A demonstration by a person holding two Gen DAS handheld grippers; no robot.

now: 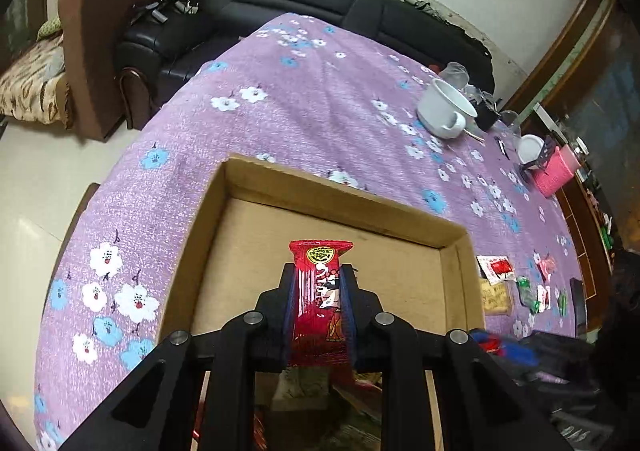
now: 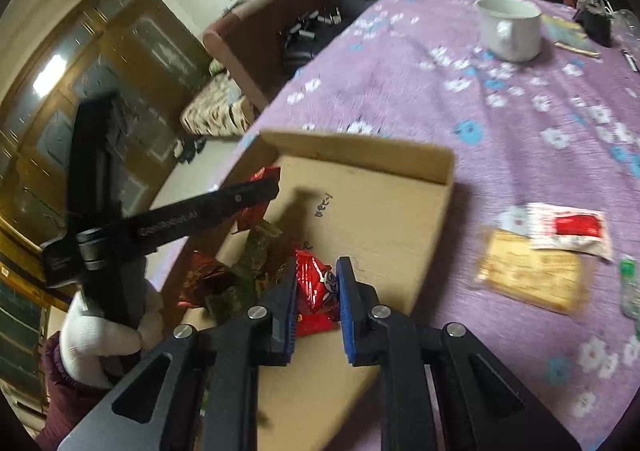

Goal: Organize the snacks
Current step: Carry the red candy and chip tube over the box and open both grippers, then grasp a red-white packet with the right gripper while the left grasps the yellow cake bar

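Already several snacks [image 2: 240, 271] lie in the cardboard box [image 1: 344, 191]; the left gripper [image 1: 320, 291] clamps a red packet [image 1: 320, 291] above it, the right gripper [image 2: 318, 291] pinches another (three-odd packets [image 2: 532, 275] wait on the cloth).

Left claw [image 1: 320, 283] clamped shut, right claw [image 2: 318, 283] gripping too

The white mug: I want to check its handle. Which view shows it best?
The right wrist view: the white mug stands near, handle facing the camera. In the left wrist view, it is smaller, tilted by the lens, handle lower right.
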